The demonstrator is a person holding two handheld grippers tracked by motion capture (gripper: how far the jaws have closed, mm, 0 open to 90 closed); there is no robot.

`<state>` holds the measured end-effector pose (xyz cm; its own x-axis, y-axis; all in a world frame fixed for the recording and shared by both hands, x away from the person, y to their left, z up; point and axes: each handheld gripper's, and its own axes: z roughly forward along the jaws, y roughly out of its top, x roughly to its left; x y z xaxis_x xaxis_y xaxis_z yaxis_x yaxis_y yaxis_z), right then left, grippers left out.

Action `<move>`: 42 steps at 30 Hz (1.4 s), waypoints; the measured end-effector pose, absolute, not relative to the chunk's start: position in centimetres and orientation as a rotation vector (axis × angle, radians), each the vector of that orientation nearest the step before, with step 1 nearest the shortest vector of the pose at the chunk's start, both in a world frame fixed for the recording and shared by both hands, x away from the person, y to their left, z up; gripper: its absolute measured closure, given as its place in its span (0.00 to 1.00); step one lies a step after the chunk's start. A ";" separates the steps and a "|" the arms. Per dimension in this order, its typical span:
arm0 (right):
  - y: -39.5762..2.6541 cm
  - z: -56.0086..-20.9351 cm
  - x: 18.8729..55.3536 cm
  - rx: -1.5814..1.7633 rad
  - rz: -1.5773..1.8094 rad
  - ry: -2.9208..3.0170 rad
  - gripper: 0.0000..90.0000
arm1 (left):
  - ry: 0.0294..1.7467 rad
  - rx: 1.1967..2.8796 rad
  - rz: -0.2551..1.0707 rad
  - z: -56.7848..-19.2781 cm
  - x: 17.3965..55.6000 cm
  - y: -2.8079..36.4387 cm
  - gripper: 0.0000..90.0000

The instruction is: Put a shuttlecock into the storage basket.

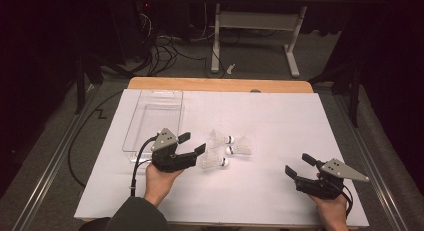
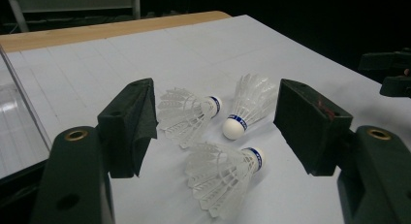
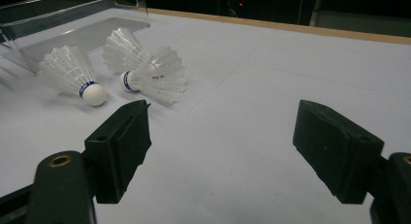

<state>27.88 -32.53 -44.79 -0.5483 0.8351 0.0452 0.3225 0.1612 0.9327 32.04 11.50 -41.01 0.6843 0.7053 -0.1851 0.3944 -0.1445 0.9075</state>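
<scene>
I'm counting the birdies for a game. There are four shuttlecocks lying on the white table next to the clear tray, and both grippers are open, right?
Not quite: there are three shuttlecocks, not four, as the high view shows. They do lie on the white table next to the clear tray, and the left gripper and right gripper are both open.

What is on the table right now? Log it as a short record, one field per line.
surface: white sheet over a wooden table
shuttlecocks: three, lying on their sides in a loose cluster
nearest shuttlecock: between the open jaws of the left gripper, not gripped
tray: clear plastic tray, nothing visible inside, left of the cluster
right gripper: open, apart from the shuttlecocks, holding nothing
</scene>
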 end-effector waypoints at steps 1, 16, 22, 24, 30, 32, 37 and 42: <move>-32.5 -44.8 27.9 1.095 1.380 1.954 0.24 | 0.881 1.766 0.343 -41.0 32.1 11.4 0.36; -32.5 -44.8 27.9 1.088 1.380 1.963 0.24 | 0.871 1.770 0.348 -40.6 33.0 10.6 0.36; -32.4 -44.8 27.9 1.084 1.381 1.962 0.24 | 0.868 1.771 0.360 -40.5 33.4 10.3 0.37; -32.5 -44.8 27.9 1.085 1.382 1.960 0.24 | 0.869 1.771 0.359 -40.5 33.5 10.2 0.37; -32.4 -44.8 27.9 1.079 1.380 1.962 0.24 | 0.864 1.782 0.360 -40.5 33.8 9.8 0.37; -32.4 -44.8 27.9 1.078 1.377 1.961 0.24 | 0.859 1.790 0.362 -40.5 34.0 9.5 0.37; -32.4 -44.8 27.9 1.075 1.381 1.960 0.24 | 0.860 1.790 0.361 -40.5 34.4 9.1 0.37; -32.4 -44.8 27.9 1.076 1.382 1.960 0.24 | 0.853 1.799 0.365 -40.4 34.6 8.8 0.37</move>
<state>27.87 -32.41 -44.79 -0.5575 0.8294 0.0368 0.3130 0.1689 0.9346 34.59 8.84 -40.43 0.6978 0.7006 -0.1488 0.3768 -0.1825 0.9081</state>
